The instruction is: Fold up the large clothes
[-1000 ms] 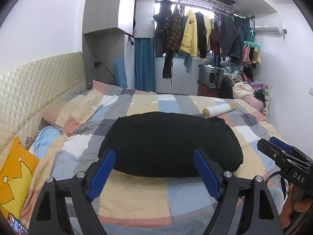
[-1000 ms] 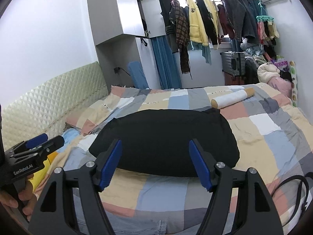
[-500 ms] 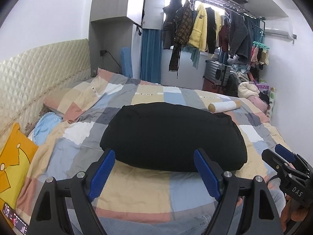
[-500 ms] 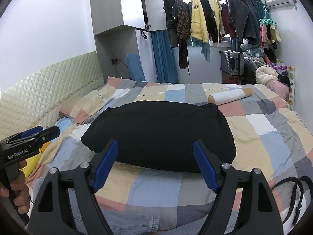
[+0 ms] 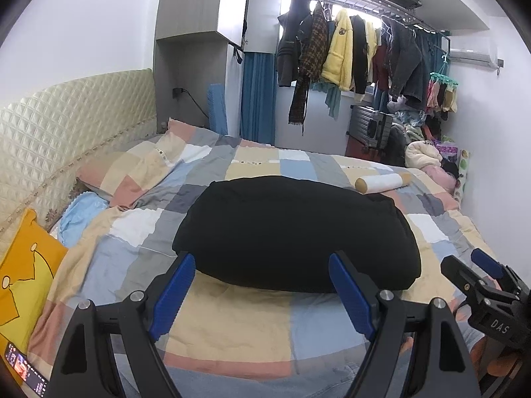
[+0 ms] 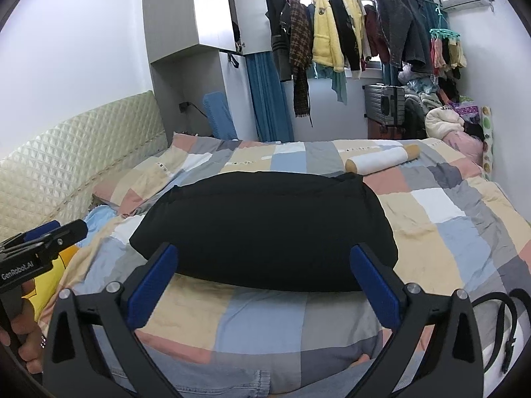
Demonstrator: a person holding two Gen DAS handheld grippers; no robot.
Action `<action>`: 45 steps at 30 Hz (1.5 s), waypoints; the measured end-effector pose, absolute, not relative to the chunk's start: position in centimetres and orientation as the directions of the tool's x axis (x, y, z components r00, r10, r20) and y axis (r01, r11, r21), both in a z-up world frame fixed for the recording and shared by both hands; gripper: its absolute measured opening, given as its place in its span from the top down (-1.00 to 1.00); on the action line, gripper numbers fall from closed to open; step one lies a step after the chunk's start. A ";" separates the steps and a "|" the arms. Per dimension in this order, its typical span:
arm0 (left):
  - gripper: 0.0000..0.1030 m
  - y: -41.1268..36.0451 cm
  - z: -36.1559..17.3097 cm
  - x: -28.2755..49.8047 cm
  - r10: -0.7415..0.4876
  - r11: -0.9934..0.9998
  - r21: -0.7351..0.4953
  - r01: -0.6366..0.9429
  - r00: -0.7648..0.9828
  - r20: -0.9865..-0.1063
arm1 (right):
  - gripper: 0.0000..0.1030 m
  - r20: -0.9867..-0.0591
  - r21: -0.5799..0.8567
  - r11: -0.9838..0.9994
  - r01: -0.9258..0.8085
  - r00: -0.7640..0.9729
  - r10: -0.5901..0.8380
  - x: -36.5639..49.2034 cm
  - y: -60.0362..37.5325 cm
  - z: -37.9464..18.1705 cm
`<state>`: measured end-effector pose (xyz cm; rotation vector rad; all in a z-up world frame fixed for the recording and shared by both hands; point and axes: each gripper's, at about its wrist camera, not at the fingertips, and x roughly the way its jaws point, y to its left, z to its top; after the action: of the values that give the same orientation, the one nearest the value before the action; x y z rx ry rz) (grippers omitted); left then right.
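A black garment (image 5: 295, 232) lies folded into a thick rounded bundle in the middle of the checked bedspread (image 5: 232, 318); it also shows in the right wrist view (image 6: 265, 229). My left gripper (image 5: 262, 292) is open and empty, held above the bed's near edge, short of the bundle. My right gripper (image 6: 264, 285) is open and empty too, just short of the bundle's near edge. Each gripper shows in the other's view: the right one (image 5: 478, 275) at the right edge, the left one (image 6: 63, 232) at the left edge.
A white roll (image 5: 381, 182) lies on the bed beyond the bundle. Pillows (image 5: 132, 172) and a yellow cushion (image 5: 23, 265) lie along the quilted headboard (image 5: 66, 132) on the left. Hanging clothes (image 5: 341, 53) and a suitcase (image 5: 371, 129) stand at the far end. A black strap (image 6: 507, 325) lies at lower right.
Both grippers have drawn back and risen a little from the bundle, so more of the bed shows. The black garment has not moved. Both stay open.
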<state>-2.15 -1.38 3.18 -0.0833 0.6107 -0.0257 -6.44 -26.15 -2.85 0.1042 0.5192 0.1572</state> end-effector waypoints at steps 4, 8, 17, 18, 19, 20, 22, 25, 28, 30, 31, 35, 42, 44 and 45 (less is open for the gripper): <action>-0.60 -1.4 3.3 -2.1 -0.049 0.996 -0.086 0.000 0.820 -0.570 | -1.00 -0.489 0.135 0.983 -0.124 0.854 0.175 -6.4 -26.2 -2.9; -0.60 -1.5 3.3 -2.1 -0.052 0.997 -0.083 0.006 0.816 -0.575 | -1.00 -0.494 0.129 0.983 -0.130 0.851 0.177 -6.4 -26.1 -3.0; -0.60 -1.7 3.5 -1.8 -0.061 0.996 -0.087 0.013 0.813 -0.579 | -1.00 -0.493 0.120 0.985 -0.126 0.853 0.170 -6.4 -26.3 -2.9; -0.60 -1.8 3.6 -1.8 -0.063 0.996 -0.088 0.015 0.813 -0.579 | -1.00 -0.493 0.121 0.984 -0.127 0.853 0.171 -6.4 -26.3 -2.8; -0.60 -1.9 3.6 -1.8 -0.066 0.996 -0.089 0.017 0.813 -0.579 | -1.00 -0.492 0.121 0.985 -0.127 0.854 0.170 -6.4 -26.4 -2.9; -0.60 -2.0 3.6 -1.8 -0.068 0.996 -0.090 0.019 0.812 -0.579 | -1.00 -0.491 0.119 0.985 -0.126 0.855 0.168 -6.4 -26.4 -2.8; -0.60 -2.0 3.6 -1.8 -0.068 0.996 -0.087 0.021 0.812 -0.579 | -1.00 -0.492 0.118 0.985 -0.127 0.854 0.169 -6.3 -26.5 -2.8; -0.60 -2.2 3.6 -1.8 -0.064 0.996 -0.081 0.020 0.810 -0.583 | -1.00 -0.494 0.117 0.985 -0.129 0.853 0.170 -6.3 -26.5 -2.8; -0.60 -2.2 3.6 -1.8 -0.067 0.996 -0.085 0.021 0.812 -0.580 | -1.00 -0.494 0.114 0.985 -0.133 0.852 0.172 -6.3 -26.6 -2.7; -0.60 -2.2 3.7 -1.9 -0.064 0.996 -0.082 0.020 0.813 -0.578 | -1.00 -0.493 0.110 0.985 -0.134 0.853 0.171 -6.3 -26.6 -2.6; -0.60 -2.1 3.6 -1.8 -0.068 0.996 -0.085 0.022 0.812 -0.580 | -1.00 -0.493 0.108 0.985 -0.134 0.853 0.170 -6.2 -26.6 -2.5; -0.60 -2.0 3.7 -1.8 -0.066 0.996 -0.089 0.017 0.810 -0.583 | -1.00 -0.492 0.108 0.985 -0.134 0.854 0.170 -6.2 -26.6 -2.5; -0.60 -1.7 4.0 -1.7 -0.065 0.996 -0.086 0.017 0.807 -0.587 | -1.00 -0.495 0.107 0.985 -0.133 0.852 0.169 -6.2 -26.6 -2.4; -0.60 -1.6 4.1 -1.7 -0.068 0.996 -0.091 0.018 0.807 -0.587 | -1.00 -0.491 0.105 0.986 -0.132 0.855 0.166 -6.2 -26.6 -2.3; -0.60 -1.6 4.1 -1.7 -0.069 0.995 -0.094 0.017 0.805 -0.589 | -1.00 -0.488 0.102 0.987 -0.127 0.858 0.161 -6.3 -26.5 -2.3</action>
<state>-1.65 -1.59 4.11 -0.0855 0.6334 -0.0464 -6.30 -26.55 -2.30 0.0668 0.5186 0.1518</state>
